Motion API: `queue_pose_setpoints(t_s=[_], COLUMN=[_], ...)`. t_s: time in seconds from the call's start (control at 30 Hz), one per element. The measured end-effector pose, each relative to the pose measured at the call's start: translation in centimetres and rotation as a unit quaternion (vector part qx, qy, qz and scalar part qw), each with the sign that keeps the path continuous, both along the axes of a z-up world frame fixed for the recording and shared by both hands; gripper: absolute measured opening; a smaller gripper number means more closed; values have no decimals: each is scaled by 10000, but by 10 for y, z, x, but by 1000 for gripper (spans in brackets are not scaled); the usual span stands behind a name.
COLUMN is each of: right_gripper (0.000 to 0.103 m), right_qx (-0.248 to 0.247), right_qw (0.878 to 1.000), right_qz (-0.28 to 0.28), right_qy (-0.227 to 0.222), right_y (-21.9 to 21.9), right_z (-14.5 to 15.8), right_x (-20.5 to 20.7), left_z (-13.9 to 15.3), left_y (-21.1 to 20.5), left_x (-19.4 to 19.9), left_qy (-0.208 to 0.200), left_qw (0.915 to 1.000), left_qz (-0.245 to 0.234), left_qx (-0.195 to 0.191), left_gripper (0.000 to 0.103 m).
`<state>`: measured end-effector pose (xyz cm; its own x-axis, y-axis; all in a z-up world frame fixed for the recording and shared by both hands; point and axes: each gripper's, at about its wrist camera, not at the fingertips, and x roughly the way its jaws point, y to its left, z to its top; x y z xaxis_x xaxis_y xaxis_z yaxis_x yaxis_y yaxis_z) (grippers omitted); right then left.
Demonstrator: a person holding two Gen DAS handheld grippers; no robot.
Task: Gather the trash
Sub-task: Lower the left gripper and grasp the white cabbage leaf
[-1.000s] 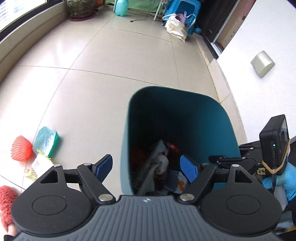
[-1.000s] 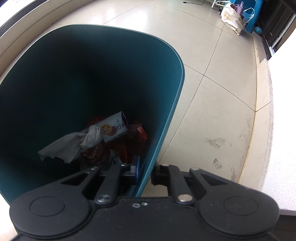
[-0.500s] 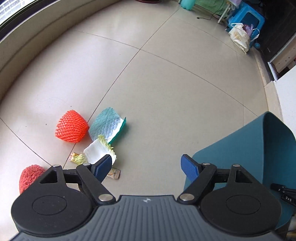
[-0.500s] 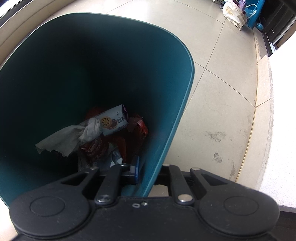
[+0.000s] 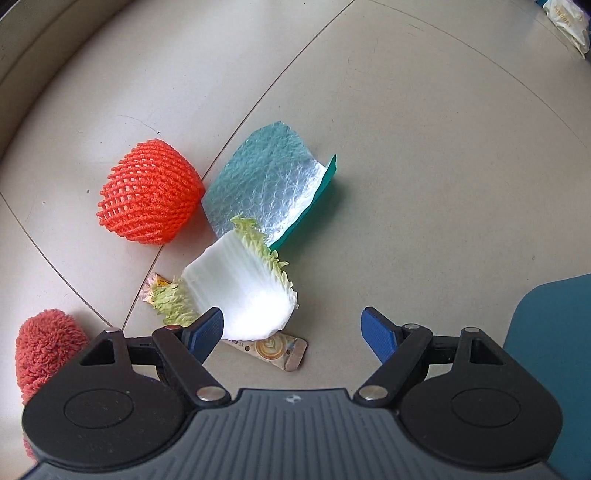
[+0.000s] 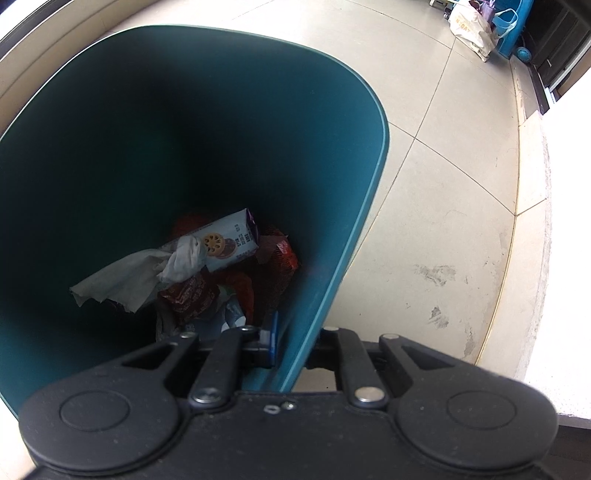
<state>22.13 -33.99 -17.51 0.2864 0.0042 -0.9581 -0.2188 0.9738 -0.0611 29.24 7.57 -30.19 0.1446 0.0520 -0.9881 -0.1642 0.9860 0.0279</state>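
Floor: I see pale beige tiles (image 5: pixel 424 155) with thin dark grout lines; in my right view there are grey scuff marks (image 6: pixel 436 275) on the tile beside the bin.
Room edges: a raised pale ledge (image 5: pixel 33 62) curves along the upper left of my left view; a white wall (image 6: pixel 569 236) and a low step run down the right of the other.
Far corner: a cream bag (image 6: pixel 471 27) and something blue sit by a dark doorway, too small for me to name.
Left tongs (image 5: pixel 291 330): jaws spread wide, nothing between them, pointing straight down at the floor litter.
Right tongs (image 6: pixel 291 341): clamped on the wall of the teal bin (image 6: pixel 369 184), one finger inside, one outside.
Trash on floor: an orange foam net (image 5: pixel 147 197), a teal bubble-wrap sheet (image 5: pixel 266 184), a cabbage leaf (image 5: pixel 243 291) lying partly over it, and a coffee sachet (image 5: pixel 269 350) just below the leaf.
Trash in bin: a biscuit packet (image 6: pixel 229 245), a crumpled tissue (image 6: pixel 140 277), red wrappers (image 6: pixel 192 295).
Hidden or unclear: a small yellow wrapper (image 5: pixel 157 288) is mostly under the leaf; a fuzzy red thing (image 5: pixel 44 343) is cut off by the tongs' body, and I cannot tell what it is; the bin's bottom is in deep shadow.
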Motion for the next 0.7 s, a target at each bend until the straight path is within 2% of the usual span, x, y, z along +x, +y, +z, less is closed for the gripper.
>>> queue_pose_setpoints(t_s=[0.1,0.23,0.3,0.37,0.43,0.5,0.6,0.7], right_gripper=[12,12,12,12,12,12,11,11], right_qx=[-5,-1,-12,-3,4,8,-4,5], right_qw=[10000,10000,10000,10000,10000,10000,10000,10000], right_qz=[27,55,66,46,30,25,50,39], right_qy=[-3,-8,-8,-6,-3,-8,-11,-17], right_y=[0,0,1,1,1,1,1,0], right_z=[1,3,2,2,2,3,3,4], right_x=[0,-2,-2,-2,-2,-3,-3,-2], left_z=[-23,-42,-48,-48,-46,-41,-29,-16], left_y=[3,8,12,13,14,17,20,26], left_x=[4,9,9,9,8,6,4,1], left_qy=[151,299,375,354,333,251,124,56], left_qw=[9998,9990,9984,9980,9978,9984,9977,9981], left_qz=[104,167,213,219,188,210,296,404], left_qx=[39,283,360,474,537,460,593,458], left_gripper=[81,80,59,55,43,24,12,8])
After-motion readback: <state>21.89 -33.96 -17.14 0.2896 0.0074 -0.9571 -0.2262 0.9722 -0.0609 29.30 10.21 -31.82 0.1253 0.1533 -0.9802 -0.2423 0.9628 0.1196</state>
